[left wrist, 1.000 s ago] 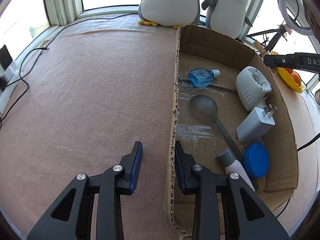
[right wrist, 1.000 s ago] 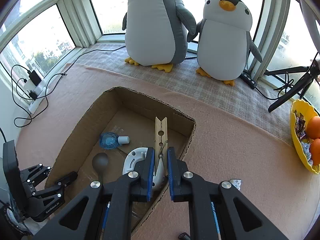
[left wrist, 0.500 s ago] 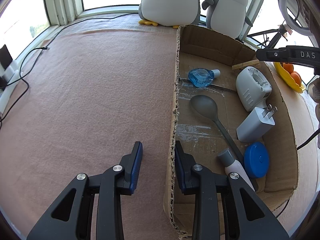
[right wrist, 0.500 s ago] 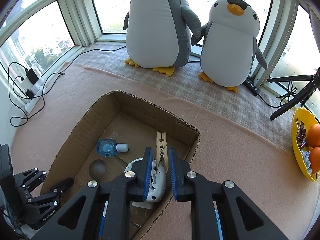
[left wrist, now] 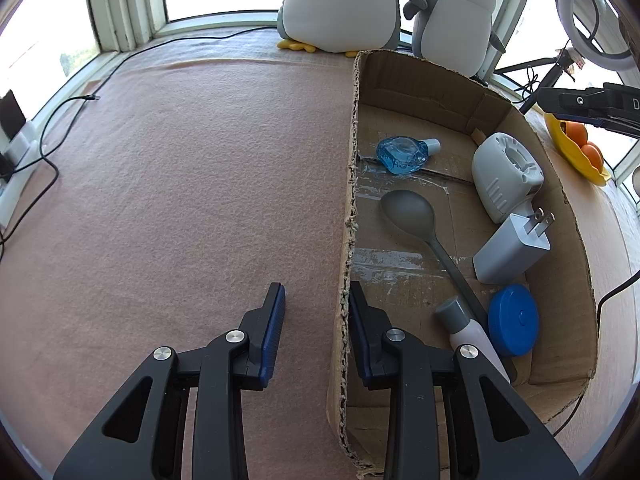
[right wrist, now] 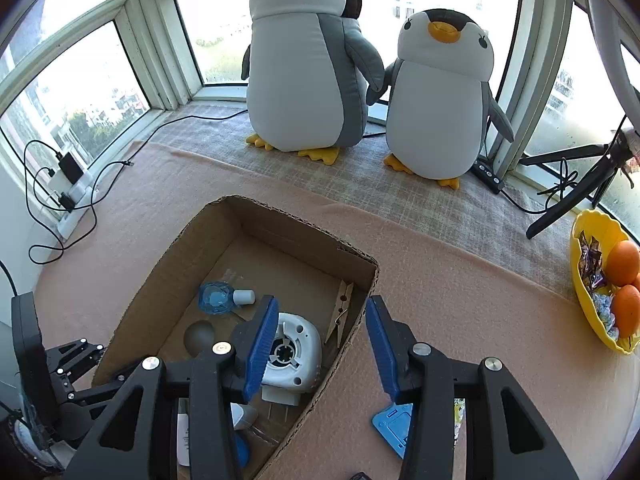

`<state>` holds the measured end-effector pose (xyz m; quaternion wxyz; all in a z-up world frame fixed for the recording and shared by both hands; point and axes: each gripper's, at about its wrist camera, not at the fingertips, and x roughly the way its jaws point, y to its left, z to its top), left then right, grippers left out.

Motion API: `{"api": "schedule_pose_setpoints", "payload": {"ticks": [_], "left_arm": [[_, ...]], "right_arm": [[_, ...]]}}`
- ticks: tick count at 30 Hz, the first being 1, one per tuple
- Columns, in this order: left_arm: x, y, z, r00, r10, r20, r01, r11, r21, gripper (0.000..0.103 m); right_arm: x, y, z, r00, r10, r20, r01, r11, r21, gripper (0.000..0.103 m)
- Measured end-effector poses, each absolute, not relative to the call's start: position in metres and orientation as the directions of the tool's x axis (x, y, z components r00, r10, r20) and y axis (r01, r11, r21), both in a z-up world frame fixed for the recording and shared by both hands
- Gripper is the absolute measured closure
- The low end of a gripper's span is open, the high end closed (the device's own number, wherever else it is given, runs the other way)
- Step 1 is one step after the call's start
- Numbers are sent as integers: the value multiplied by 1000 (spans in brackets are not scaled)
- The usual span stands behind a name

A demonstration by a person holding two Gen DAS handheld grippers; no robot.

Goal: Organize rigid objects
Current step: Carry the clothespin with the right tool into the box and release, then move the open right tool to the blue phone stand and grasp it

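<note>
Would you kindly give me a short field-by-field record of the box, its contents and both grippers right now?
Container: cardboard box, open top, on pink cloth
Inside: blue bottle, grey spoon, white device, plug charger, blue disc, white tube, wooden clothespin by a wall
Left gripper: jaws astride the box's side wall, a gap showing on one side
Right gripper: above the box, jaws opening, nothing between them
Outside: blue flat item beside the box
</note>
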<state>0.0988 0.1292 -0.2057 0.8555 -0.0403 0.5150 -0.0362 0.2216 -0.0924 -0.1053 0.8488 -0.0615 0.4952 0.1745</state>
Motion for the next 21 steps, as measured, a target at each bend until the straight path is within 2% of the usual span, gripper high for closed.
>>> {"api": "schedule_pose_setpoints", "payload": {"ticks": [21], "left_arm": [[98,127,-205,467,-96,-879,26,995,-95,73]], "right_arm": [[190,-192,-104,422,208,-882,-248,963,108,58]]}}
